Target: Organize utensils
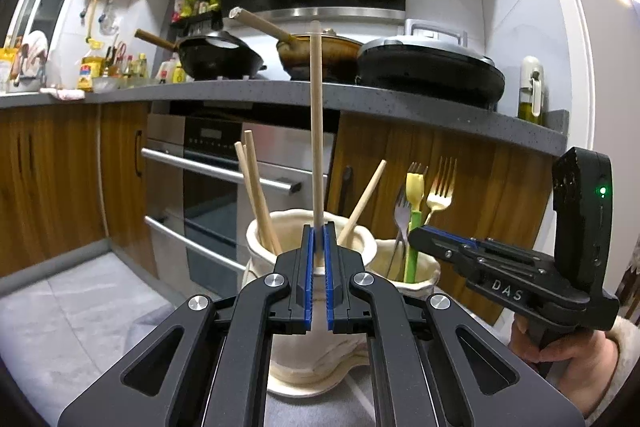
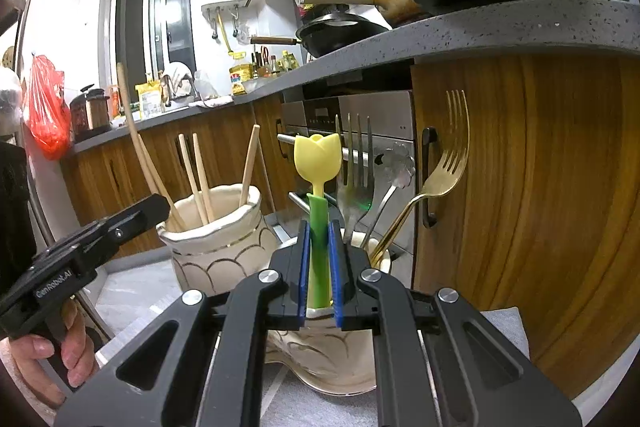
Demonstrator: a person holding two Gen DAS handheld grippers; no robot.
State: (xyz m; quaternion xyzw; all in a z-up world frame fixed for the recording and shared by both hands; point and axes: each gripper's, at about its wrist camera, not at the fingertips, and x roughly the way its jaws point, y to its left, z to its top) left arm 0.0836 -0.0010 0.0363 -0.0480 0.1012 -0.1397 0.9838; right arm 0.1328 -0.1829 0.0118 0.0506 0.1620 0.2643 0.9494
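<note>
The left gripper [image 1: 319, 233] is seen pinching a long wooden chopstick [image 1: 316, 131], held upright, its lower end directly above the cream ceramic holder [image 1: 288, 307] just ahead of the jaws, where three more chopsticks [image 1: 256, 187] lean. The right gripper [image 2: 319, 239] is clamped on the green stem of a tulip-topped utensil [image 2: 318, 163], which stands in a second ceramic holder [image 2: 320, 355] directly below, beside a gold fork [image 2: 440, 163] and a silver fork [image 2: 356, 167].

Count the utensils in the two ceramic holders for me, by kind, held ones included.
Wooden chopsticks: 4, one gripped over the left holder
Forks: 2, one gold, one silver
Tulip-topped green utensil: 1
Clear flower-topped utensil: 1
Total: 8
</note>
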